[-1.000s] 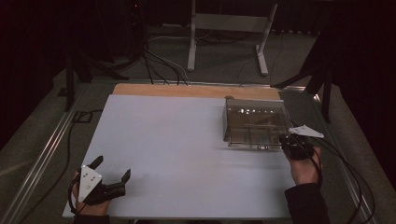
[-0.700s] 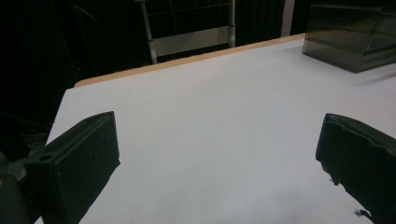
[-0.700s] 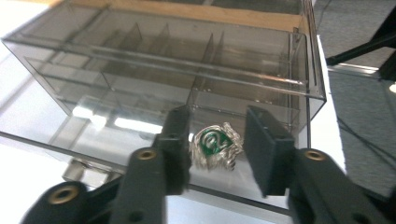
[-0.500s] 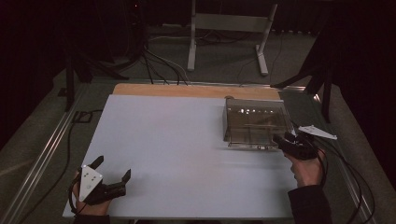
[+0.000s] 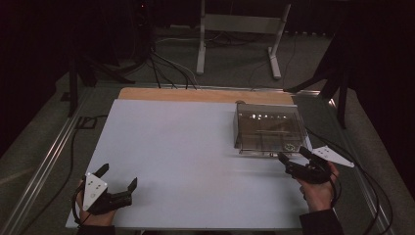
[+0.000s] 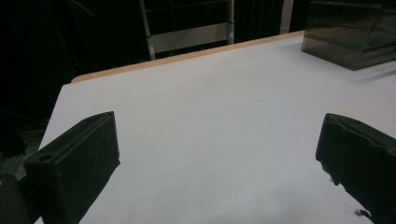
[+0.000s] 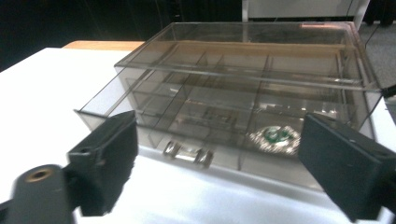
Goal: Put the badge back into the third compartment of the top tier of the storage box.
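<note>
A smoky clear plastic drawer box [image 5: 268,128] [image 7: 243,79] stands on the white table at the right. Its lowest drawer [image 7: 187,135] juts out a little, with a small clear handle [image 7: 187,154] and a green and silver item [image 7: 275,137] inside. My right gripper [image 5: 292,154] [image 7: 219,123] sits just in front of the box, level and pointing at it. Its jaws have just been opening and stand wide apart with nothing between them. My left gripper [image 5: 118,176] [image 6: 218,126] rests near the table's front left corner, open and empty.
The white tabletop [image 5: 186,147] has a wooden strip [image 5: 195,94] along its far edge. Cables [image 5: 166,68] and a metal stand [image 5: 235,29] lie on the dark floor beyond. A metal rail [image 5: 44,166] runs along the left side.
My right gripper has drawn back from the box front toward the person and its jaws have spread apart. The left gripper has kept still.
</note>
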A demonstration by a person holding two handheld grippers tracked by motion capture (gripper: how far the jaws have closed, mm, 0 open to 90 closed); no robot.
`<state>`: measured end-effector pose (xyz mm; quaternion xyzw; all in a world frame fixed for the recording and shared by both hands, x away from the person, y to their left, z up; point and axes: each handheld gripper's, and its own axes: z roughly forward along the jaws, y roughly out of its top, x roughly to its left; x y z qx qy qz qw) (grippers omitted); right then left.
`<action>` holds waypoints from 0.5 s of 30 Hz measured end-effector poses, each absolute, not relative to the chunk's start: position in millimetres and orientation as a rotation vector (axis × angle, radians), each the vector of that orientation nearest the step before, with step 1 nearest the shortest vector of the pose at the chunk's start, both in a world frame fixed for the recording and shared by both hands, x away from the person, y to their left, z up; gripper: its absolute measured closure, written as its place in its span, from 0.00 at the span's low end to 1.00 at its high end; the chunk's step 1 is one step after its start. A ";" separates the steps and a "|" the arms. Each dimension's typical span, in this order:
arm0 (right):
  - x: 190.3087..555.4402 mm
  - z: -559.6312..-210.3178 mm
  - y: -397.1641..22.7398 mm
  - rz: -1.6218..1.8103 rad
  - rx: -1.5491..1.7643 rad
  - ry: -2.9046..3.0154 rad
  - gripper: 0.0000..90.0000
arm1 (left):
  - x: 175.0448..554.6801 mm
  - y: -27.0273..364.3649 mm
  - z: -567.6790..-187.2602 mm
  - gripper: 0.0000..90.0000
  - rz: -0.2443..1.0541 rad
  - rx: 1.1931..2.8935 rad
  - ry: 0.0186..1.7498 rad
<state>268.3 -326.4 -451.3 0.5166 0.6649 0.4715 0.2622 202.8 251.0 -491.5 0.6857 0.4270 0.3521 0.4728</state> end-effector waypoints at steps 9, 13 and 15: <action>249.9 -472.9 -317.1 1.287 1.347 1.795 0.06 | 202.4 252.0 -490.9 0.00 0.863 1.674 1.053; 243.4 -482.8 -314.6 1.294 1.341 1.812 0.05 | 202.2 252.6 -490.6 0.00 0.865 1.668 1.057; 241.0 -486.3 -312.6 1.288 1.328 1.820 0.05 | 202.2 253.0 -490.5 0.00 0.866 1.664 1.061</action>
